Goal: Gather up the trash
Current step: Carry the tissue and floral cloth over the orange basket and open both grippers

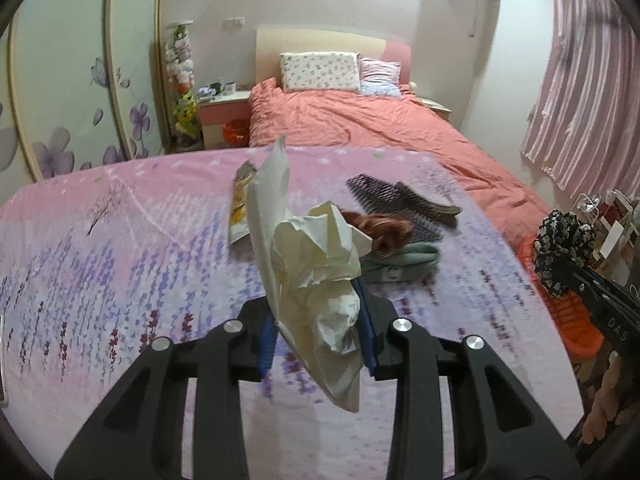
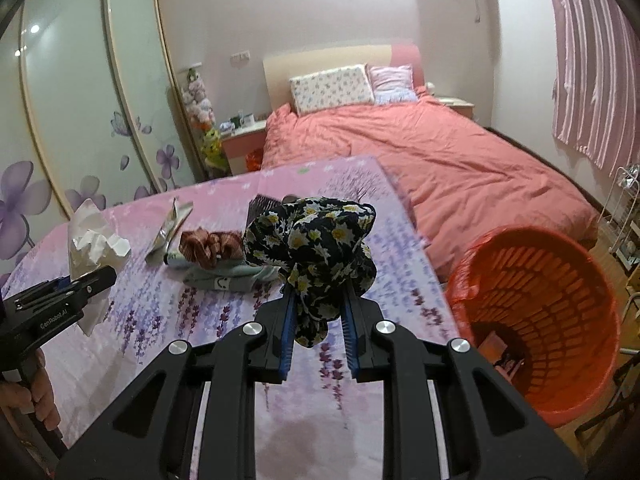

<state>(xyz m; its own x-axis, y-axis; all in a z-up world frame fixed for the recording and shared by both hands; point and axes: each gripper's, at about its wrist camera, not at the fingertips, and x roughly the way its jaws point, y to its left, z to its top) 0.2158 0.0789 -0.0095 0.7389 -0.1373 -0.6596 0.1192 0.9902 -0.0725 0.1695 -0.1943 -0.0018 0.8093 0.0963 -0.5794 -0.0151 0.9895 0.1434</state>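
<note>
2 loads are up off the counter (image 2: 120, 344): your left tongs (image 1: 320, 320) pinch the crumpled tissue (image 1: 320, 264), your right tongs (image 2: 318, 320) clamp the floral scrunchie (image 2: 316, 244), both raised clear, probably for carrying to the orange basket (image 2: 560, 376) beside it.

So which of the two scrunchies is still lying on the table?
The brown scrunchie; the flowered scrunchie is up in the right gripper's jaws.
</note>
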